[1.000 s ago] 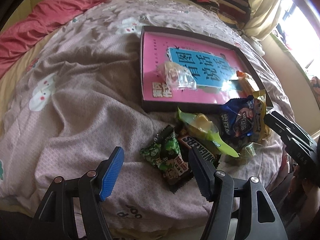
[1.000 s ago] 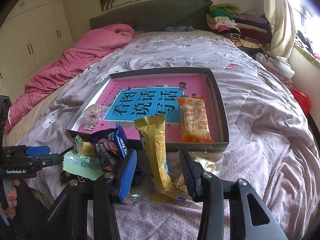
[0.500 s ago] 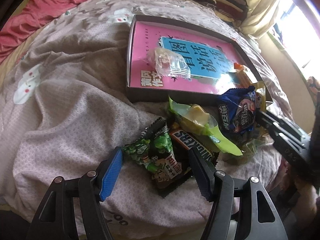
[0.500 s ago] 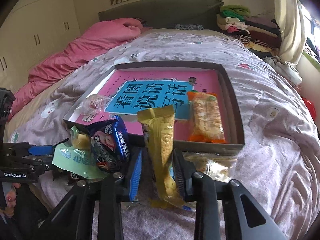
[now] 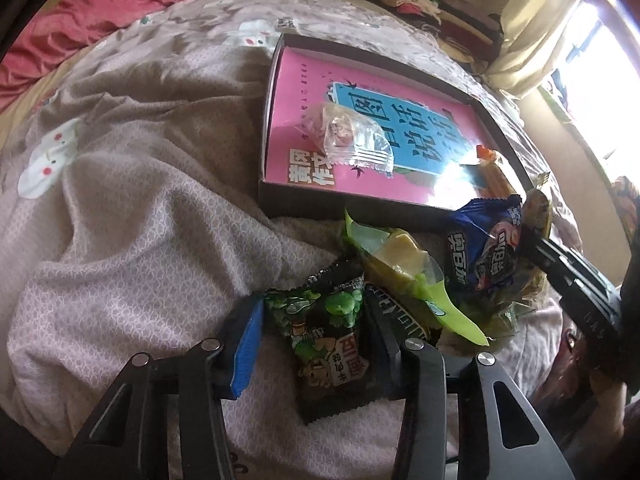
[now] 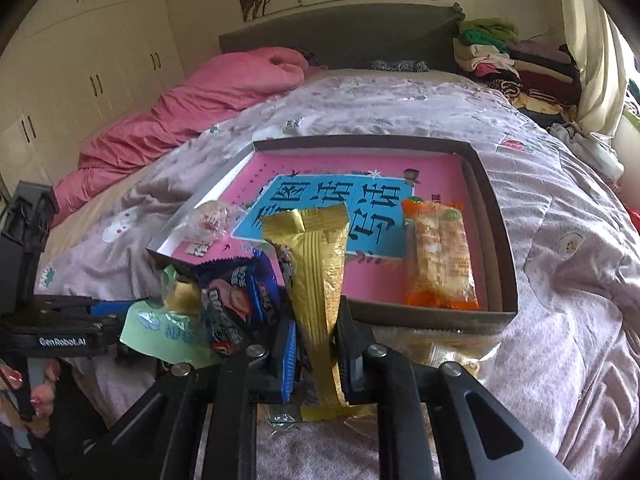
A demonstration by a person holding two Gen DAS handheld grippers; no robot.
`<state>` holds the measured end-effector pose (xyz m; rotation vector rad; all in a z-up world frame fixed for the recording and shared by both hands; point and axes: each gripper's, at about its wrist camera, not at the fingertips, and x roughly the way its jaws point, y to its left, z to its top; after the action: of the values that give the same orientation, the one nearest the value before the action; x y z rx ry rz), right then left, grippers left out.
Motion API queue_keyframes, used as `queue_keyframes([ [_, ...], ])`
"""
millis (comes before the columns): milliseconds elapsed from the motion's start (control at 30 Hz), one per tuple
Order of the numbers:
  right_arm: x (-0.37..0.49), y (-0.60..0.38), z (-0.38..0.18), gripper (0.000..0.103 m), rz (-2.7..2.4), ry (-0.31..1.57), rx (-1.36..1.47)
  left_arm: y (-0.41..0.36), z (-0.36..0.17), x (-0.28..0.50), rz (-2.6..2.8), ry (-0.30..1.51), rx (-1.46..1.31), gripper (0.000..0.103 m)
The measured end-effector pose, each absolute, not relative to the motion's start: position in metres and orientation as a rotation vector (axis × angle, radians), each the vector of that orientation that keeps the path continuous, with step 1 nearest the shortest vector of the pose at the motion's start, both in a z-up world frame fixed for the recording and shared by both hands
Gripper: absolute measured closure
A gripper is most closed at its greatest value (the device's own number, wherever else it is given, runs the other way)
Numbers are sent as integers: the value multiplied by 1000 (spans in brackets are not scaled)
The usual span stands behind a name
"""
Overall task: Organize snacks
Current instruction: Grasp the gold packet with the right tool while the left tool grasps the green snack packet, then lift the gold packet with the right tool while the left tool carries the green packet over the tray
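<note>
"GenRobot.AI" is printed on the left tool [image 6: 60, 320]; "看图说话写话" is read on the pink book cover [image 6: 332, 208] (blue panel).

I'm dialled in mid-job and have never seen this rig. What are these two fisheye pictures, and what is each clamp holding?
Each picture comes from a camera on a hand-held two-finger clamp, looking along its fingers at a bed. In the left view, the left gripper has just been closing around a green pea snack packet on the quilt. In the right view, the right gripper is shut on a long gold foil packet, standing upright. Behind lies a shallow dark box with a pink lining, holding an orange cracker pack and a clear wrapped sweet.
</note>
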<state>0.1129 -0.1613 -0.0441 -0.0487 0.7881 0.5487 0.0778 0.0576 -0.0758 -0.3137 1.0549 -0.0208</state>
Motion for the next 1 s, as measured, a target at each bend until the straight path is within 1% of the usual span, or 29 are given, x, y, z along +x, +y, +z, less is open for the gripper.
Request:
queue_keyframes([
  [167, 114, -166, -40, 86, 548, 773, -26, 61, -71, 77, -20, 1037, -318, 58],
  [567, 114, -178, -23, 86, 559, 721, 30, 78, -33, 70, -3, 917, -341, 58],
  [1000, 120, -183, -5, 86, 560, 673, 71, 75, -2, 70, -3, 831, -327, 58],
])
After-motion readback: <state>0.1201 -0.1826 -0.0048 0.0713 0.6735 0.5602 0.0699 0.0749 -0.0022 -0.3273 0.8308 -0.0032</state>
